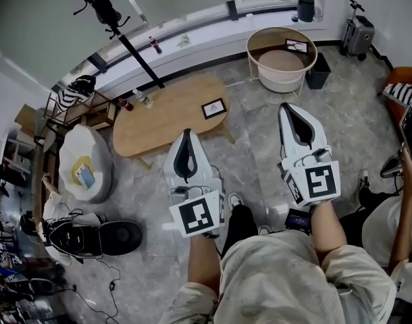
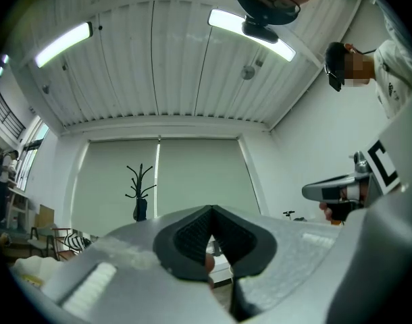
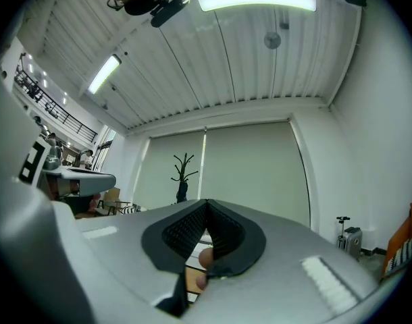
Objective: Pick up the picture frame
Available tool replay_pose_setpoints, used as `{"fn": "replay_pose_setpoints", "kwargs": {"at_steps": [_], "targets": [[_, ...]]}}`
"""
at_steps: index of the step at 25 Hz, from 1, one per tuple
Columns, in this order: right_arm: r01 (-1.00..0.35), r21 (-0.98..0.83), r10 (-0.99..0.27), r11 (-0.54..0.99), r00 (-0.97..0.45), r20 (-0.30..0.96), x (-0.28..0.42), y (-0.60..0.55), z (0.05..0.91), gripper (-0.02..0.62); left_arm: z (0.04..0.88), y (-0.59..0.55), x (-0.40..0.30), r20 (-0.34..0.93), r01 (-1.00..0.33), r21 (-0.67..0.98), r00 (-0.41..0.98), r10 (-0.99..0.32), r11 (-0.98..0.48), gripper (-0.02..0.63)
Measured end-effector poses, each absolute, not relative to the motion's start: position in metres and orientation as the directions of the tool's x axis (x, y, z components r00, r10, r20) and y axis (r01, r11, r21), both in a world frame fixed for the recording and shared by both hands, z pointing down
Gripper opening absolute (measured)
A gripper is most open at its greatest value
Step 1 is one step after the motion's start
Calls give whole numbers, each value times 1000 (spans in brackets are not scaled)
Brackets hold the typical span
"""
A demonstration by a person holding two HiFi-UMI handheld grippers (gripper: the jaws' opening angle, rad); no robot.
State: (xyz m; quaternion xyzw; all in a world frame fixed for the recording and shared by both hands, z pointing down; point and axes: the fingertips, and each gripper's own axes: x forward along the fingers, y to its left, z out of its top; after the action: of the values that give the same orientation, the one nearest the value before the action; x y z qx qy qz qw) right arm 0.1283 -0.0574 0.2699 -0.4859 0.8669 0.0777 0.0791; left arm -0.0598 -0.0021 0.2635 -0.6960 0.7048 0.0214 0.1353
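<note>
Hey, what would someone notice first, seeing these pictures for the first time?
Two white grippers fill the middle of the head view, the left gripper and the right gripper, both with jaws together and holding nothing. Beyond them on the marble floor stands an oval wooden table, with a small picture frame near its right end. A tall black coat stand slants across the upper left.

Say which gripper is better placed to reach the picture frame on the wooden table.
Left, likely: the left gripper points at the wooden table just short of the picture frame; the right gripper aims past the table's end.
</note>
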Motion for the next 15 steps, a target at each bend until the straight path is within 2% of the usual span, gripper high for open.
{"fn": "replay_pose_setpoints", "kwargs": {"at_steps": [7, 15], "targets": [[-863, 79, -837, 499, -503, -215, 101, -92, 265, 2, 263, -38, -91, -224, -986, -167, 13, -975, 26, 3], [-868, 98, -842, 488, -497, -208, 40, -141, 252, 2, 252, -91, -145, -218, -988, -153, 40, -975, -6, 3]]}}
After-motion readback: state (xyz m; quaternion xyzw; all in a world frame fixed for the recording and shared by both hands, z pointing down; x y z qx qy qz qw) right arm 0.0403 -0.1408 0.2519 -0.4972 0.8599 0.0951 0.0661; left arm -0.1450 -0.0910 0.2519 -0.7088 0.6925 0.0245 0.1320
